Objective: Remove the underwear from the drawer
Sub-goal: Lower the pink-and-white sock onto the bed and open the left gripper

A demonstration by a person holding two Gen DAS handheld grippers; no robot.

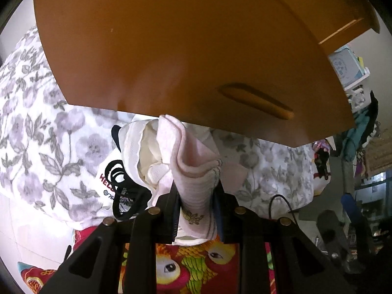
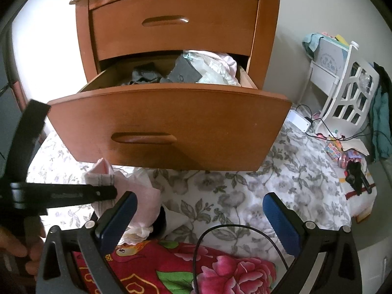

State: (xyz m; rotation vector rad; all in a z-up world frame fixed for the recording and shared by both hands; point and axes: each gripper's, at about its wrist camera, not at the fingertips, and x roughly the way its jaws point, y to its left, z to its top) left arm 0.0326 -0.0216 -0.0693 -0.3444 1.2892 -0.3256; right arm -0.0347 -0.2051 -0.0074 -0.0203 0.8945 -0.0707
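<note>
Left tool [image 1: 196, 210] pinched on pink underwear [image 1: 193, 161], held just below the pulled-out drawer [image 2: 171, 127] front, above the floral bed cover [image 2: 245, 196]. Right tool [image 2: 199, 220] spread wide, gripping nothing, beside it. More clothes [image 2: 210, 69] lying in the drawer beyond.

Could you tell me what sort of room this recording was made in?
Most likely a bedroom: a wooden nightstand with its lower drawer open and full of clothing stands beside a floral bedspread, with a red flowered blanket on top.
</note>
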